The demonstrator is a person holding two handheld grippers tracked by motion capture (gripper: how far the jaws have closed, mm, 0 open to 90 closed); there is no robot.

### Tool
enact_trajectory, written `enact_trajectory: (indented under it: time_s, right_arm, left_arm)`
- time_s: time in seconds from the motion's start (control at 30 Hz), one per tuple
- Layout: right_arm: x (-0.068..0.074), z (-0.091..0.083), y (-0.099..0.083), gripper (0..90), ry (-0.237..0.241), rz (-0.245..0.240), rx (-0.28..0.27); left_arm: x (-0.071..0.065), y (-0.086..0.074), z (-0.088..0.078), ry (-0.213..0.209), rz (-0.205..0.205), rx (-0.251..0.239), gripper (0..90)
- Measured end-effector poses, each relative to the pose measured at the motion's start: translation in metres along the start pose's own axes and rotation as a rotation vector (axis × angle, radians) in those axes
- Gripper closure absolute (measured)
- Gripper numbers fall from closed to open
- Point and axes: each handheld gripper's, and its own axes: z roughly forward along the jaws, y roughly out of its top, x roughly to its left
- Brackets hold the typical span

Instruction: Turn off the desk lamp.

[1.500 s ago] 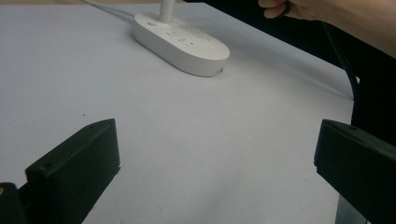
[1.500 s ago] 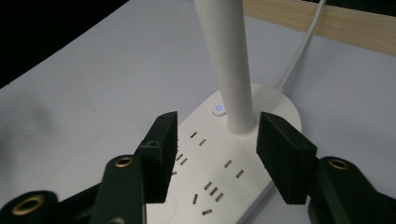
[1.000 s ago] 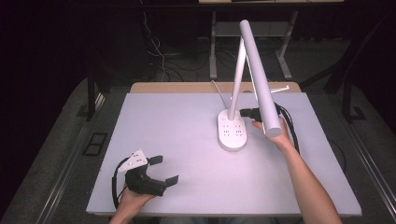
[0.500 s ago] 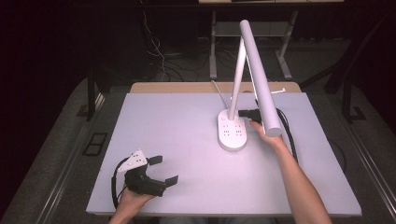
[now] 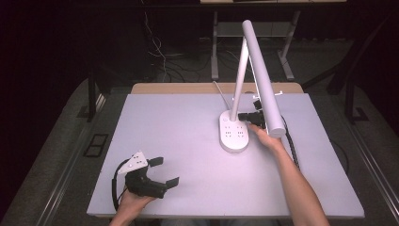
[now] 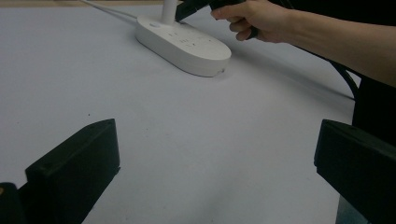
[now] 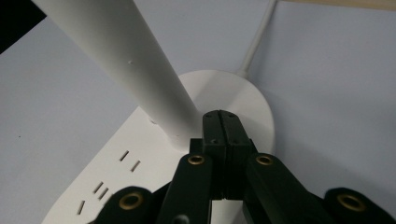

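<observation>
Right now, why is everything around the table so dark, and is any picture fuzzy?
High view: the desk lamp lights the white table brightest near its base, while the floor beyond stays nearly black. Left gripper view: the near black jaws are soft, the base sharper. Right gripper view: the lamp's post is blurred close up; the shut right gripper is crisp.

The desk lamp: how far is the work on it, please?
Done, as it looks: the right tongs are shut, their tips at the foot of the lamp pole over the desk lamp's base. In hand: probably pressing a switch there; contact is unclear. Left: the left tongs rest open near the table's front edge, holding nothing.
</observation>
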Motion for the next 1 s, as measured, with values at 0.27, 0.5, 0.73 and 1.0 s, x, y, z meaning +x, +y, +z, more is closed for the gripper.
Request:
enact_trajectory:
  time_s: [0.27,0.5,0.73,1.0]
  right_arm:
    - [0.0028,0.0007,-0.0002,90.0,-0.022,-0.011,-0.001]
    - [0.003,0.0005,0.0005,90.0,-0.019,0.007,-0.006]
    - [0.0013,0.0002,0.0002,90.0,-0.01,0.018,-0.004]
    - [0.0017,0.0018,-0.0007,90.0,-0.017,0.017,-0.008]
  left_arm:
    - [0.0,-0.0008,-0.001,0.003,-0.001,0.002,0.0]
    - [0.0003,-0.0006,-0.0006,0.003,-0.002,0.002,0.0]
    - [-0.0001,-0.0007,-0.0009,0.003,-0.001,0.003,0.0]
    - [-0.0006,-0.0008,-0.0004,0.002,0.0,0.003,0.0]
